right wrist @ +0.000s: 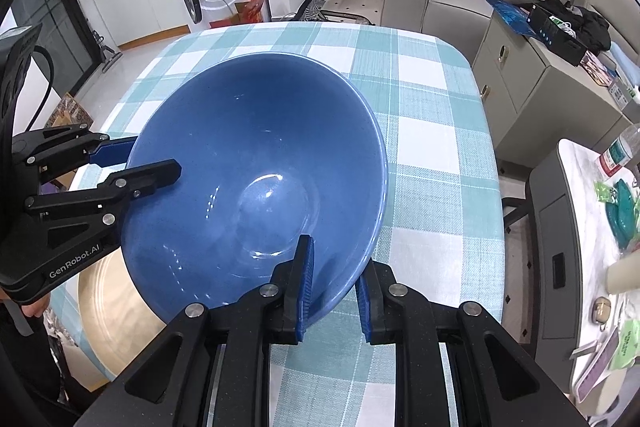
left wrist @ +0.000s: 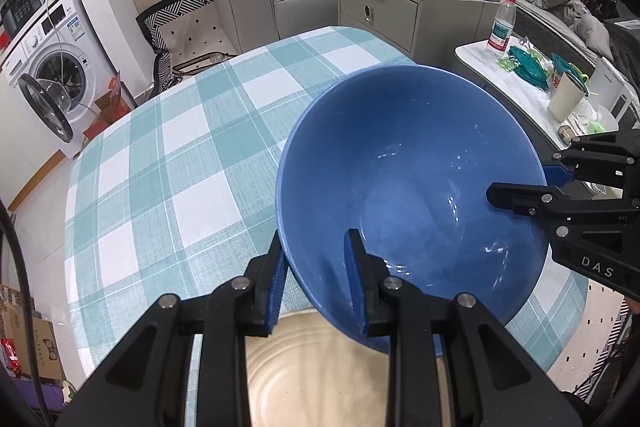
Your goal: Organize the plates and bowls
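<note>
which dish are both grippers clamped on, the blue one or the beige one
The blue bowl: the left gripper and right gripper pinch its rim. The beige plate lies untouched beneath.

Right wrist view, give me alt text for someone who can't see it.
Two black grippers, right and left, clamp opposite rims of a tilted glossy blue ceramic bowl above a teal-and-white checked tablecloth. A beige ridged plate lies beneath the bowl.

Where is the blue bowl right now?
The blue bowl is held tilted over the checked table, gripped at opposite rims by the left hand-held gripper and right hand-held gripper, above a beige plate.
</note>
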Motion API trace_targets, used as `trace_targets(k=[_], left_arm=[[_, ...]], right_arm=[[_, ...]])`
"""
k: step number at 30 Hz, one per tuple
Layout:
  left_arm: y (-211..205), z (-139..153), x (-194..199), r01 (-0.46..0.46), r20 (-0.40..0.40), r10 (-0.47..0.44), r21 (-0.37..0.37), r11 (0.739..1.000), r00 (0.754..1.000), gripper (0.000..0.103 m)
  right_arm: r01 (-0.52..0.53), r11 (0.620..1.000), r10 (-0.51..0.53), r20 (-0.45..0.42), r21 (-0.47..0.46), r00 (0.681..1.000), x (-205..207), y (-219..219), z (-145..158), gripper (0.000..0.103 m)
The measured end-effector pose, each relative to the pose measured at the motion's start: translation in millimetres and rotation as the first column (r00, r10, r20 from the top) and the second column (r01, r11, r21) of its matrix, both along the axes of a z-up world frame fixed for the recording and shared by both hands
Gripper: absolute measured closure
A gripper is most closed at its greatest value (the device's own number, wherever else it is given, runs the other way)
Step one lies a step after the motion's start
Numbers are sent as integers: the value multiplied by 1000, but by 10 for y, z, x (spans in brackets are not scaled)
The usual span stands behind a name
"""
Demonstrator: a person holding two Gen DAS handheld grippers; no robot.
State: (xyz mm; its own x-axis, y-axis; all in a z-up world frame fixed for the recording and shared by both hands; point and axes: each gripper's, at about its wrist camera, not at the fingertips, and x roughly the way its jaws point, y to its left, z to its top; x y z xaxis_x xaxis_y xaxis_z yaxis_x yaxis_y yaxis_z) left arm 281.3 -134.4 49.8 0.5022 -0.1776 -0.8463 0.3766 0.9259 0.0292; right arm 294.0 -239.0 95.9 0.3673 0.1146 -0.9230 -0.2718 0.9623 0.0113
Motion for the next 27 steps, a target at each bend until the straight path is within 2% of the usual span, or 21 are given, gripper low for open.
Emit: trace_targets(k=[11, 16, 18, 21, 22, 23, 24, 27], left_arm=[[74, -72, 47, -13, -9, 13, -9, 1000, 1000, 75], [117, -92, 61, -23, -14, 23, -25, 999, 1000, 74], [128, -96, 56, -25, -13, 25, -26, 999, 1000, 68], [149, -84, 40, -31, -1, 31, -30, 999, 1000, 59], [158, -84, 35, -34, 2, 34, -32, 999, 999, 58], [175, -83, 34, -40, 7, 40, -34, 999, 999, 52], [190, -80, 35, -45, 13, 46, -37, 998, 999, 49], [235, -91, 50, -53, 14, 54, -55, 997, 998, 49]], right_arm=[[-18, 1000, 19, 27, -19, 999, 2, -9, -5, 74], [-48, 998, 50, 41, -33, 998, -32, 46, -18, 61], [-53, 998, 54, 32, -44, 998, -17, 73, -48, 54], [-52, 997, 53, 30, -56, 998, -1, 77, -87, 53], [-51, 998, 52, 30, -48, 998, 1, 68, -91, 49], [-49, 998, 50, 33, -42, 998, 0, 58, -92, 44], [-46, 998, 47, 39, -40, 998, 1, 47, -88, 34], [-46, 999, 46, 65, -6, 997, -21, -3, -70, 24]])
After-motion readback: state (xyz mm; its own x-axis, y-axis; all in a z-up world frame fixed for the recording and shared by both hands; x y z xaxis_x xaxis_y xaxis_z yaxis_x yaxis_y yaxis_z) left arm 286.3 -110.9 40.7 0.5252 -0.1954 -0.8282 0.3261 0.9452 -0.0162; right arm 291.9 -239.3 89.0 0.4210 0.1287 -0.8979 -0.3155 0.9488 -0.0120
